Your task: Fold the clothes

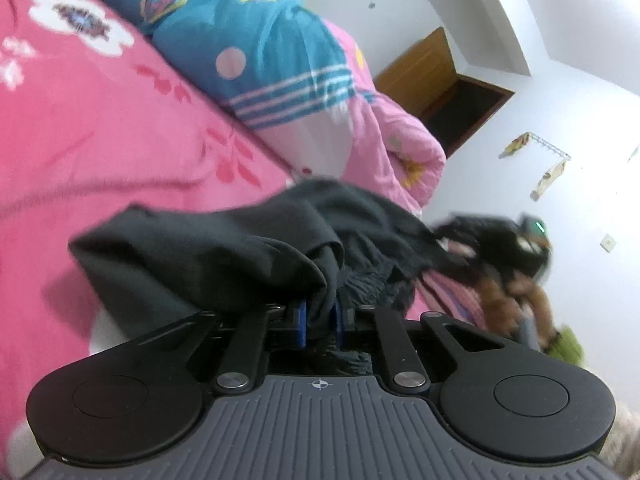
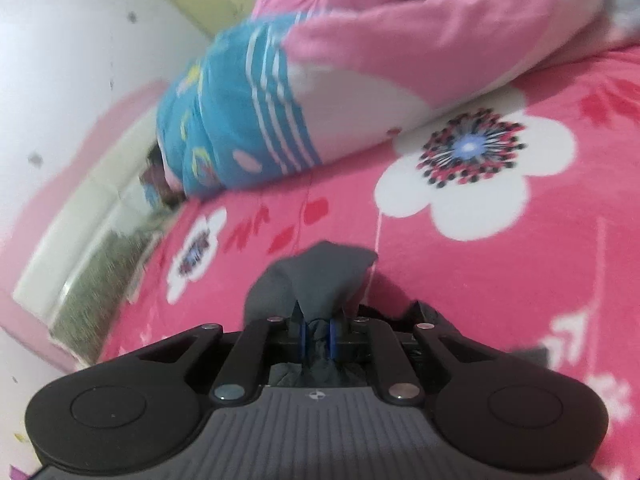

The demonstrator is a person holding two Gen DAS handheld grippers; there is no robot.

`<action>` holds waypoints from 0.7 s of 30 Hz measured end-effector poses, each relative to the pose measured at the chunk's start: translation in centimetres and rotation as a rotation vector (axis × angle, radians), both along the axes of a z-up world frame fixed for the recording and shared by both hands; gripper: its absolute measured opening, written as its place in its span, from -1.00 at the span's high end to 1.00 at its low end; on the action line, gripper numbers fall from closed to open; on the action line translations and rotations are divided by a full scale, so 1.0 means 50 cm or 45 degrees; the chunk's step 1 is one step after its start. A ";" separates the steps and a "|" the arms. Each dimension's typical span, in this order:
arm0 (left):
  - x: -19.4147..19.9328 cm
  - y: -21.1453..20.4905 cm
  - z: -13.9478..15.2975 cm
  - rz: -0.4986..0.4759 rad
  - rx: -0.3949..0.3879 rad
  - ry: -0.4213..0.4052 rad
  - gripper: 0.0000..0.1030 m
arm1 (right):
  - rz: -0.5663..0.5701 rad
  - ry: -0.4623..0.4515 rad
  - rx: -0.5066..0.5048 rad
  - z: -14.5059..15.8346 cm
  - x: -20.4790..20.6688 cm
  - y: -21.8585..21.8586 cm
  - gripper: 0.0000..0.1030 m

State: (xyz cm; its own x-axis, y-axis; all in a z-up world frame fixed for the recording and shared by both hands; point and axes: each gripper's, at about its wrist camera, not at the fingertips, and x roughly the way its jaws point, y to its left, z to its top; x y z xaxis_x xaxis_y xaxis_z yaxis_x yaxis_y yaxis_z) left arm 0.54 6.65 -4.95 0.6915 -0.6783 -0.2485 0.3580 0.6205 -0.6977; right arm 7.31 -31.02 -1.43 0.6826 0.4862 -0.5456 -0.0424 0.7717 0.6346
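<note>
The dark garment (image 1: 224, 256) was gathered in loose folds above the pink flowered bedspread (image 1: 100, 152), an elasticated band showing in its bunched middle. From the left wrist view it sagged between two holds. One edge of it was pinched in the left gripper (image 1: 320, 320), whose blue pads had drawn tight on a fold of the cloth. The other end ran off to the right gripper (image 2: 318, 334), which was likewise clamped on a peak of the dark fabric, the cloth rising in a small tent in front of its jaws. In the left view that second tool appeared as a blurred dark shape at the far end of the garment, and nothing more could be made out of it there.

Judging by this, the step in hand was the pick-up: both ends taken, the piece not yet spread. The next move probably called for drawing the two holds apart until the cloth hung or lay flat, then laying it on a bare part of the bedspread so that a first fold could be made. The grips looked shallow, so a sharp pull could slip an edge free.

Beyond it lay a rolled blue patterned quilt (image 2: 224, 120) with a pink quilt (image 2: 420, 32) beside it, well clear of the garment. Past the bed's far end stood a white wall (image 1: 560, 128) with an open doorway (image 1: 460, 108).
</note>
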 end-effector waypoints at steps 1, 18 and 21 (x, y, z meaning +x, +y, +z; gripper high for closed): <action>0.009 0.001 0.009 0.004 0.000 -0.015 0.82 | -0.020 -0.012 0.027 0.006 -0.022 -0.012 0.80; 0.270 0.023 0.203 -0.001 0.026 -0.040 0.93 | 0.126 -0.075 0.503 -0.023 -0.206 0.063 0.80; 0.307 0.036 0.227 0.025 0.042 -0.042 0.93 | 0.177 -0.070 0.604 -0.036 -0.179 0.109 0.80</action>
State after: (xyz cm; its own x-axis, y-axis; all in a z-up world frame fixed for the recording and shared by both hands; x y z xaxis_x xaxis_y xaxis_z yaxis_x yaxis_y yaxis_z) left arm 15.90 8.44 6.40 0.7128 -0.6564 -0.2471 0.3683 0.6501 -0.6647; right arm -1.64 -25.59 -3.23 0.6152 0.7606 -0.2075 -0.1677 0.3834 0.9082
